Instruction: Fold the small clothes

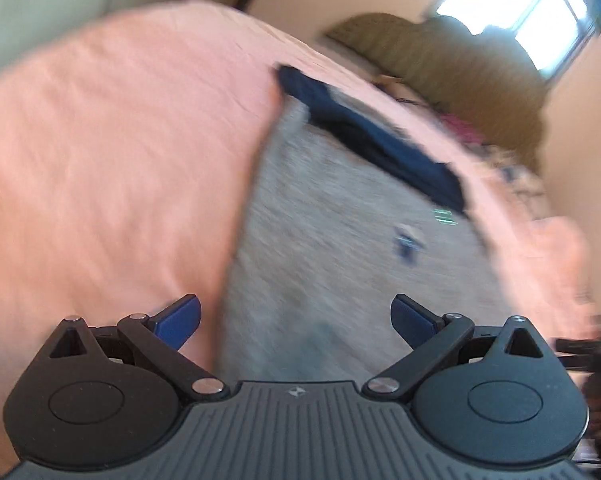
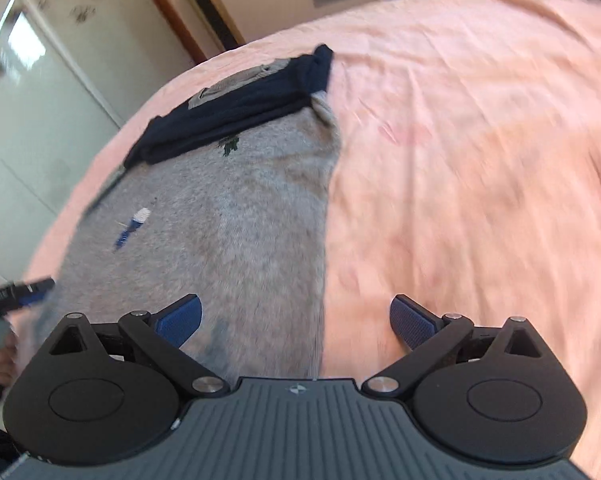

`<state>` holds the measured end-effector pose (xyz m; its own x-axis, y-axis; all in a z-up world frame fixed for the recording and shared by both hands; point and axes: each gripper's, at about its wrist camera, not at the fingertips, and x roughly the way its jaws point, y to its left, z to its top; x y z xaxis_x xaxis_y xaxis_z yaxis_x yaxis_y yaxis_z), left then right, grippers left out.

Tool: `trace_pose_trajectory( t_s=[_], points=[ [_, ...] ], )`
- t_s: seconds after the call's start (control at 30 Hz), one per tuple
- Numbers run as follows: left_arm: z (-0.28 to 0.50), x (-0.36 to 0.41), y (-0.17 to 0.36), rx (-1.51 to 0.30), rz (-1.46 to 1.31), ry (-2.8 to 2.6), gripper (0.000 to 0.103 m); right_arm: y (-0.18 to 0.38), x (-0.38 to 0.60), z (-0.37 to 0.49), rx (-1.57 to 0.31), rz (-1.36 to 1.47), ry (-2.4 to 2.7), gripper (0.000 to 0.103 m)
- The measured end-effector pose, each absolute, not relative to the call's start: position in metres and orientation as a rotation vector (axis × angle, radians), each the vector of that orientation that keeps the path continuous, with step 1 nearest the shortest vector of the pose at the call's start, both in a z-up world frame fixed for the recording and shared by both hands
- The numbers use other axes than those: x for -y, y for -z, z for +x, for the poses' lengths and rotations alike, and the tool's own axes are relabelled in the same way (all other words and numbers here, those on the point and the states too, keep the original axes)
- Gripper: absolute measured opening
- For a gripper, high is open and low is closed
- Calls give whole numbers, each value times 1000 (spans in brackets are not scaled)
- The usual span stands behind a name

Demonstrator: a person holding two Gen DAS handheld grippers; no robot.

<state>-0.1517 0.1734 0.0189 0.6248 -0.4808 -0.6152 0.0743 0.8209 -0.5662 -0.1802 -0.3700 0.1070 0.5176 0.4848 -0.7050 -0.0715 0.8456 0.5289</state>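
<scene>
Nearest, two hand-held grippers. The left gripper [image 1: 296, 316] has its jaws spread wide with nothing between them; it hangs above the near end of the garment. The right gripper [image 2: 296, 316] is likewise spread wide and empty, straddling the garment's right-hand edge, one blue pad [image 2: 180, 320] over grey cloth, the other over bare sheet.

One garment: a grey sweater [image 2: 236, 216], knitted, lying flat on the bed with its length running away from the grippers. Both sides appear already turned in, leaving a long narrow panel. One small blue-and-white motif [image 2: 132, 228] and one small dark motif [image 2: 228, 146] mark the front.

At the far end, one dark navy band [image 2: 236, 112], seemingly sleeves or trim laid across the chest; which it is cannot be told through the blur. One grey neck opening [image 2: 240, 80] shows beyond it.

One pink bedsheet [image 2: 480, 160] under everything, lightly creased.

Farthest, one olive headboard [image 1: 452, 64], one bright window [image 1: 516, 8], one pale wardrobe door [image 2: 28, 92].

Handling, by judgement: light, soft, limp, no stiffness of its own; the fuzzy knit should give the pads good purchase, neither slippery nor fragile. It will sag and drag on the sheet if lifted by one corner. Best taken at the two near hem corners, one per gripper, pinching all layers together.
</scene>
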Motion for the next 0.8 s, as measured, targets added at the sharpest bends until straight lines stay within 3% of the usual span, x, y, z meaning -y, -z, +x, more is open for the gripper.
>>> trace_pose_trajectory(
  t_s=[0.27, 0.3, 0.33, 0.4, 0.5, 0.63, 0.8],
  points=[
    [-165, -192, -1, -842, -883, 498, 101, -86, 382, -207, -1068, 847, -560, 101],
    [-162, -189, -2, -828, -859, 485, 97, -84, 380, -207, -1068, 876, -577, 101],
    [-157, -185, -3, -818, -835, 475, 81, -83, 377, -207, -1069, 890, -596, 101],
    [-146, -179, -6, -797, -801, 483, 67, -83, 370, -208, -1060, 887, -604, 99],
    [-134, -172, -13, -764, -720, 484, 67, -82, 366, -208, -1046, 910, -618, 93],
    [-132, -164, -29, -701, -679, 544, 67, -84, 365, -208, -1034, 911, -627, 92],
    [-127, -140, -8, -858, -478, 499, 64, -83, 364, -209, -1038, 877, -626, 91]
  ],
)
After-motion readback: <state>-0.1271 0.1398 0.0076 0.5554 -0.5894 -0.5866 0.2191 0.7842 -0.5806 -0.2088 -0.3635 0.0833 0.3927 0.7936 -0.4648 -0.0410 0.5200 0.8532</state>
